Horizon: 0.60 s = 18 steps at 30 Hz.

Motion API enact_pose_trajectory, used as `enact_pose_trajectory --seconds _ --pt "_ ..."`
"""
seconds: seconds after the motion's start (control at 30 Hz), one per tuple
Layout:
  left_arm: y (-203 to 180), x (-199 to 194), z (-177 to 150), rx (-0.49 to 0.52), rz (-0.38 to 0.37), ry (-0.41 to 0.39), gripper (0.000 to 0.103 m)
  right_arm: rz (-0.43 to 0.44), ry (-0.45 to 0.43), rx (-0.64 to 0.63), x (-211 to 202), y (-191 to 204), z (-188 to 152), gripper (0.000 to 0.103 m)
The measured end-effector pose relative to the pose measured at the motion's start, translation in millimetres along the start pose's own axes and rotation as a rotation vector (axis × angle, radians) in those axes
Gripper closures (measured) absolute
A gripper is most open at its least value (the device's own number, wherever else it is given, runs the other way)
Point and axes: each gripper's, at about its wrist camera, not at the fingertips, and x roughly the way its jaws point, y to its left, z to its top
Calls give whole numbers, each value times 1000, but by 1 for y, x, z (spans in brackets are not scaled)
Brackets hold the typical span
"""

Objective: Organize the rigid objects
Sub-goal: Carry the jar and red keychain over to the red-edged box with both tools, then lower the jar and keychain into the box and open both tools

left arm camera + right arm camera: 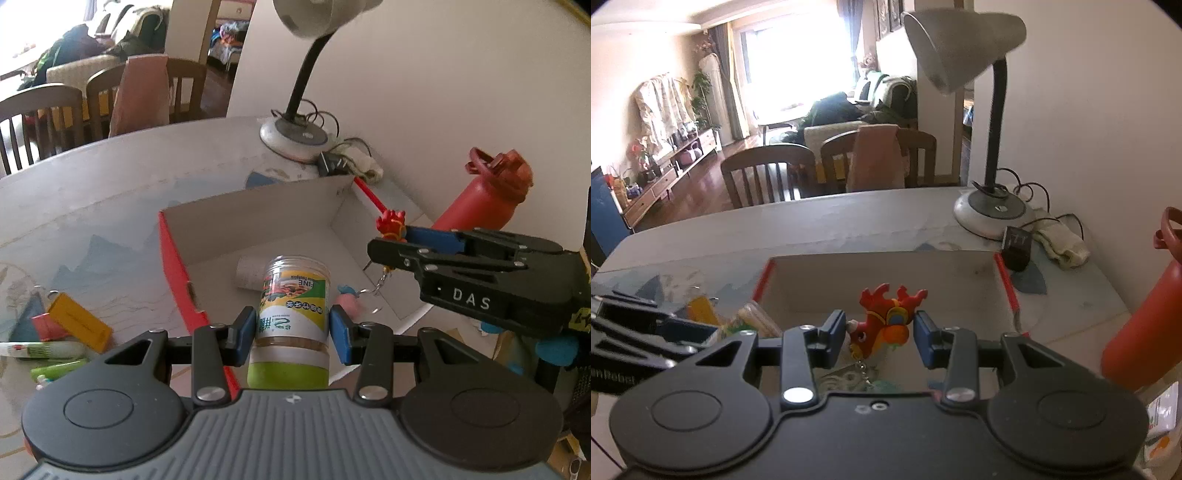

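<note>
- Box [258,218]: paper roll [249,272] and pink item [349,302] already inside.
- Left gripper [293,332] clamps toothpick jar [291,314] over box.
- Right gripper [879,338], jaws narrowly apart, pinches red keychain figure [886,317] above box.
- Left of box: orange case [79,321], tubes remain.

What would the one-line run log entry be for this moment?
left gripper: holds toothpick jar over box | right gripper: holds red keychain figure over box | box contents: paper roll, pink keychain

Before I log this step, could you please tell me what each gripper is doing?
Left gripper: shut on the toothpick jar.
Right gripper: shut on the red keychain figure.
</note>
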Motion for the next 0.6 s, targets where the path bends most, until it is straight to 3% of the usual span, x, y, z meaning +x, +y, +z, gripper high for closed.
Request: enact_pose_trajectory --seconds 0.6 --pt "-30 97 11 48 117 120 61 5 167 -6 85 -41 -12 64"
